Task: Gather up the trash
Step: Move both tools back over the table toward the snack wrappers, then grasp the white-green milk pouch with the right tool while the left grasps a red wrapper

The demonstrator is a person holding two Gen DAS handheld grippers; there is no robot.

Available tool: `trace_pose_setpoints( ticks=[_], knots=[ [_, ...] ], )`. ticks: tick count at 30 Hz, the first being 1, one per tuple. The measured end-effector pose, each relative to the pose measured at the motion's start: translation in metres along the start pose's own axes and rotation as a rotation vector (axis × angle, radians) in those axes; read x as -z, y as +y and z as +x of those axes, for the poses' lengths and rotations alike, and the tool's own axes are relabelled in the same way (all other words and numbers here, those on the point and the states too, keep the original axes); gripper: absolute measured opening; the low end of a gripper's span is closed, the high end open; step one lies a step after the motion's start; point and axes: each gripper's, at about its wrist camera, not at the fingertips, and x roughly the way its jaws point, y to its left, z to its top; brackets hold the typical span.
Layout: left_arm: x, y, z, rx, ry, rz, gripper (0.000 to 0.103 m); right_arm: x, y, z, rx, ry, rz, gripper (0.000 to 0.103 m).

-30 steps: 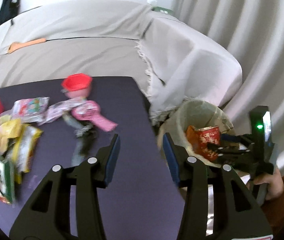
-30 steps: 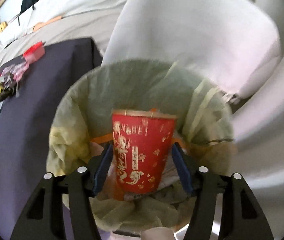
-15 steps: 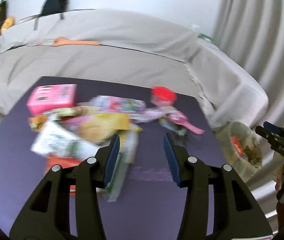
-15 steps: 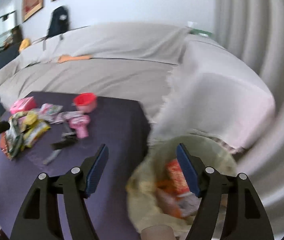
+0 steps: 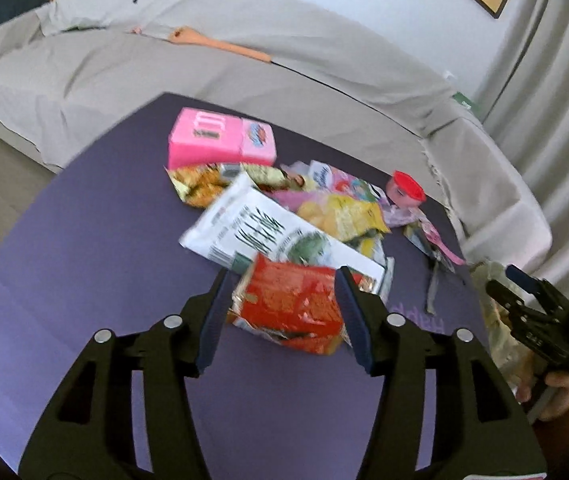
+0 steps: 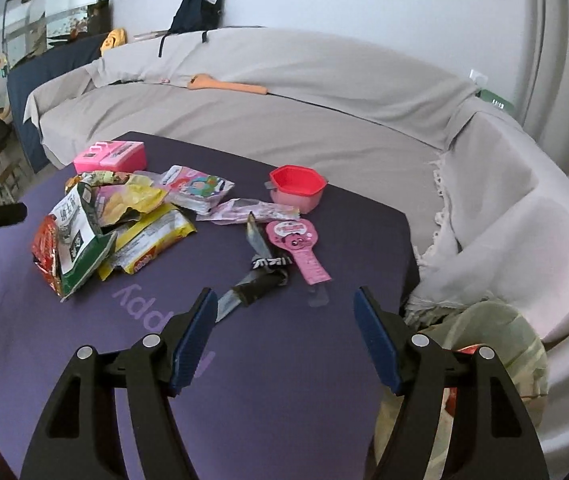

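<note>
grey-draped sofa (image 6: 324, 92), purple table (image 6: 292, 380), trash heap, both of my jaws spread.

purple table top carries the wrapper heap (image 6: 116, 220) on its left half as my right camera sees it; the lined bin (image 6: 496, 344) sits just off the table's right corner, a red cup showing inside. my left gripper (image 5: 284, 304) hangs over the heap with its jaws spread either side of a red snack packet (image 5: 288, 304), whether they touch it i cannot tell. my right gripper (image 6: 286, 336) is spread too, holding nothing, above bare table near a black wrapper (image 6: 256, 288) and a pink tag (image 6: 296, 248).
</note>
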Motion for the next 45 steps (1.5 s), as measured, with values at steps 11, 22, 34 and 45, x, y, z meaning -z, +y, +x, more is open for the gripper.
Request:
trace_pose_setpoints(
  ticks=[11, 22, 34, 45],
  knots=[
    [0.013, 0.016, 0.023, 0.002, 0.075, -0.126, 0.054, 0.006, -0.002, -0.002, -0.128, -0.027, 0.001, 0.067],
    [-0.011, 0.051, -0.016, -0.119, -0.024, 0.045, 0.054, -0.077, 0.151, 0.059, -0.429, -0.005, -0.277, 0.067],
    [-0.001, 0.082, -0.016, -0.052, 0.007, -0.028, 0.054, -0.062, 0.194, 0.105, -0.493, 0.202, -0.406, 0.05],
    [0.031, 0.026, -0.01, 0.005, 0.187, 0.006, 0.054, -0.067, 0.079, 0.023, -0.294, -0.03, -0.145, 0.05]
  ],
)
